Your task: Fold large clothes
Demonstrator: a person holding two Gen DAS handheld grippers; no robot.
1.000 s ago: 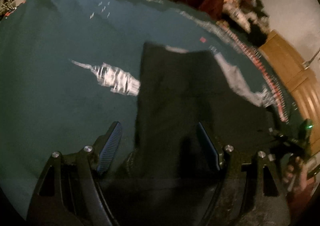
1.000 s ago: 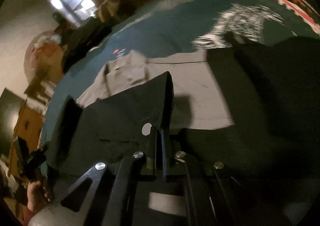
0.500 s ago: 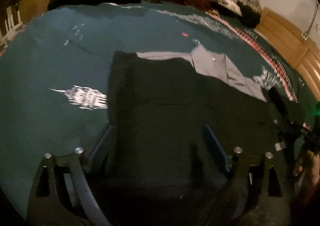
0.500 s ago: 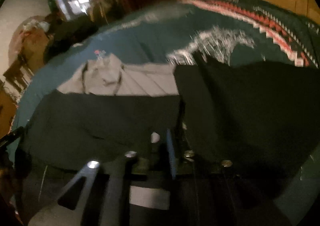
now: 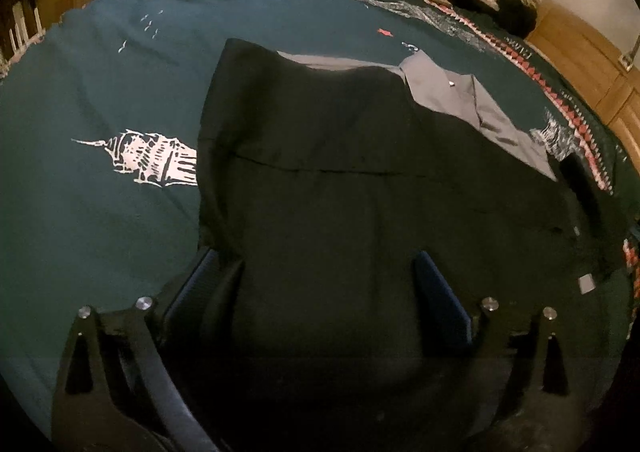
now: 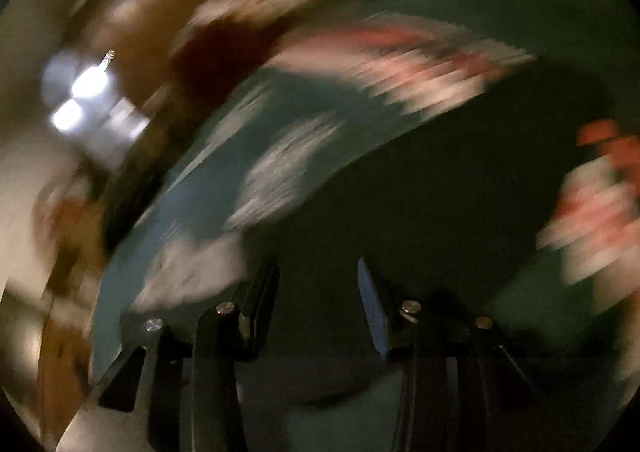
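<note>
Far left in the left wrist view we've got the teal bedspread (image 5: pixel 100 212) w/ its white ship print (image 5: pixel 152 162), nothing on that part. Next over, the dark garment (image 5: pixel 340 212) lies flat on the spread, a fold edge running across it, and it reaches down btwn our left gripper (image 5: pixel 316 280) fingers. Those jaws have just been opening and now stand wide apart; the cloth sits btwn them but neither pad presses it, so it's released. Further right a grey shirt (image 5: pixel 472 100) peeks out from under the dark one, then the red-and-white border (image 5: pixel 576 120) at the edge.

In the right wrist view everything's smeared by motion. The right gripper (image 6: pixel 318 280) has also just been opening; fingers are apart w/ a clear gap, nothing visibly pinched.

Risks as we judge them: the left fingers sit so close to the cloth that pulling away could snag the near hem and drag the fold open. Same w/ the fast-swinging right gripper, which could catch an edge. Also the dark garment overlaps the grey shirt, so the next grab may lift both layers.
</note>
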